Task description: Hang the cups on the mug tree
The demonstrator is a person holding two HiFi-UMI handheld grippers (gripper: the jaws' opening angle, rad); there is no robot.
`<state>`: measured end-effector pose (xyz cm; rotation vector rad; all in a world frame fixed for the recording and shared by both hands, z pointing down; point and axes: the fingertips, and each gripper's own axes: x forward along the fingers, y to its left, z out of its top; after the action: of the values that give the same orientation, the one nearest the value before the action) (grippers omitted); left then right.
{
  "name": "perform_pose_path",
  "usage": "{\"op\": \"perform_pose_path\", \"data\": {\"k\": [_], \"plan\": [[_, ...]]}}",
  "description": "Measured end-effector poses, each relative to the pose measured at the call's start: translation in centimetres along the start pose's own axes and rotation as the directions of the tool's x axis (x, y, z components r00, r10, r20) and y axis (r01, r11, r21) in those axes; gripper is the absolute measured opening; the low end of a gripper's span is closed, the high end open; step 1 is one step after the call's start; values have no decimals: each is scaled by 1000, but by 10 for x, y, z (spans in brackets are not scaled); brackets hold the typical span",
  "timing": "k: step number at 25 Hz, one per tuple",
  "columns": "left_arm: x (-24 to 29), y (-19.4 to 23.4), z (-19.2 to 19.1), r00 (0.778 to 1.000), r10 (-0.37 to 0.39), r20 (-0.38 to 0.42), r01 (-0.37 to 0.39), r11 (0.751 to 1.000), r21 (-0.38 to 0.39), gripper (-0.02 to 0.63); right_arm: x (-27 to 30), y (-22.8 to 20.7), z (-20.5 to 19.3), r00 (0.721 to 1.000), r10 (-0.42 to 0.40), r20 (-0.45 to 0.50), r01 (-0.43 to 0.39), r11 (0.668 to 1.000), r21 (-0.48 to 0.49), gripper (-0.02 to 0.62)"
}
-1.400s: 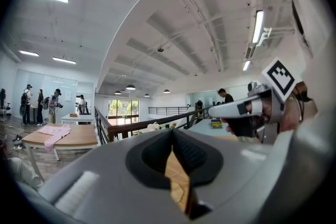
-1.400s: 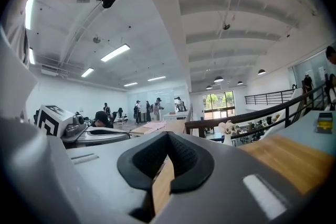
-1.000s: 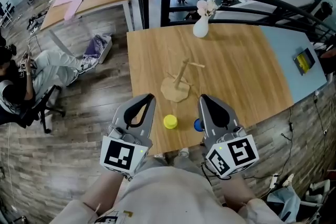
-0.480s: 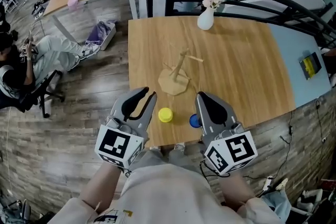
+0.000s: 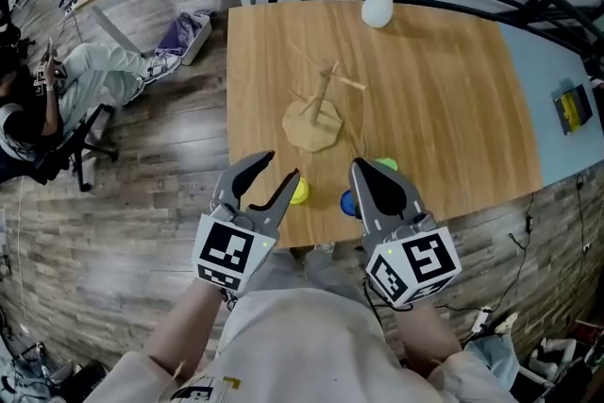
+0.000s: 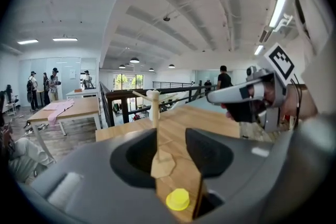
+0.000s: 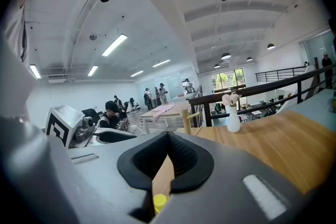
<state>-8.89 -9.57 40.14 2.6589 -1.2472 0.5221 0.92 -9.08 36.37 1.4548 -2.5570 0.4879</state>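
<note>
I look steeply down on a square wooden table (image 5: 444,90) with both grippers held over its near edge. The mug tree (image 5: 314,113) stands upright near the table's middle, at 12 o'clock from my hands, a thin post on a flat wooden base with bare pegs. No cup hangs on it.

Three cups sit on the table between the tree and the near edge. The yellow cup (image 5: 298,192) is at 7 o'clock from the tree's base. The blue cup (image 5: 347,201) is at 5 o'clock from the base, apart from the yellow one. The green cup (image 5: 385,165) is at 1 o'clock from the blue one, mostly hidden behind my right gripper.

My left gripper (image 5: 281,167) has its jaws apart; they have just been opening. In the left gripper view the yellow cup (image 6: 178,199) shows low in the gap with the mug tree (image 6: 156,134) beyond it at 12 o'clock. The pads do not press on the cup, and I cannot tell whether it lies between them or just below.

My right gripper (image 5: 359,167) has its jaws closed together on nothing, its tip just beside the blue cup.

A white vase (image 5: 378,5) of pale flowers stands at the table's far edge, at 1 o'clock from the tree. A seated person (image 5: 38,109) is on the floor side at 9 o'clock, well apart from the table.
</note>
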Motion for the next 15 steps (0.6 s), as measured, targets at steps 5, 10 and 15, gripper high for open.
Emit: {"op": "perform_pose_path", "data": {"k": [5,10,15], "plan": [[19,-4,-37,998,-1,-61,0,1000,-9,210,12,-3,-28,999,14,-32,-14,1000,1,-2],[34,-5,-73,995,4,-100,-10,998,-59,239,22,-4,-64,997,29,-75,-28,999,19,-1],[52,-10,-107,989,-14,-150,9,999,-34,267,36,-7,-87,995,38,-88,-35,999,39,-2]]}}
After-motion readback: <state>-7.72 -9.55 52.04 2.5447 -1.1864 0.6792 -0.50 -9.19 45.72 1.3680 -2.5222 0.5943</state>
